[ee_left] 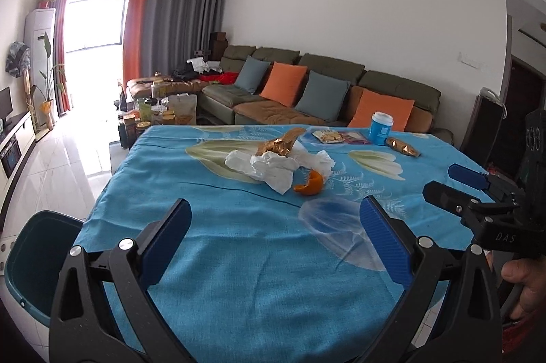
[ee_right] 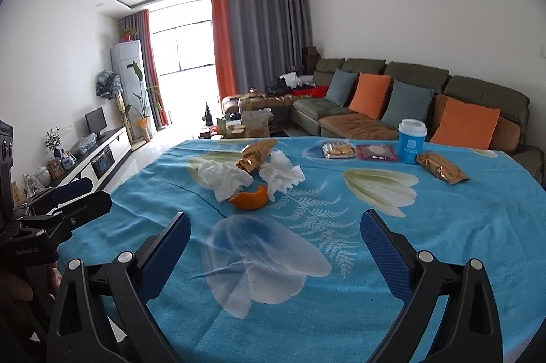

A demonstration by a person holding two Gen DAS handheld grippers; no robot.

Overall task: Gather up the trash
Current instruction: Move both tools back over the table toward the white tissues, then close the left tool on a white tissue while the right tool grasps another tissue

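A pile of trash lies mid-table: crumpled white tissues (ee_left: 269,167) (ee_right: 225,178), an orange peel (ee_left: 310,185) (ee_right: 250,197) and a torn gold wrapper (ee_left: 278,144) (ee_right: 254,155). My left gripper (ee_left: 274,226) is open and empty above the near table edge, short of the pile. My right gripper (ee_right: 274,236) is open and empty, also short of the pile; it shows at the right of the left wrist view (ee_left: 457,182). A dark green bin (ee_left: 37,260) stands at the table's left near corner.
The table wears a blue flowered cloth (ee_left: 239,260) (ee_right: 443,226). At its far side stand a blue cup (ee_left: 380,127) (ee_right: 411,141), a gold snack packet (ee_left: 402,147) (ee_right: 440,170) and flat snack packs (ee_right: 358,151). A sofa (ee_right: 409,103) lies beyond.
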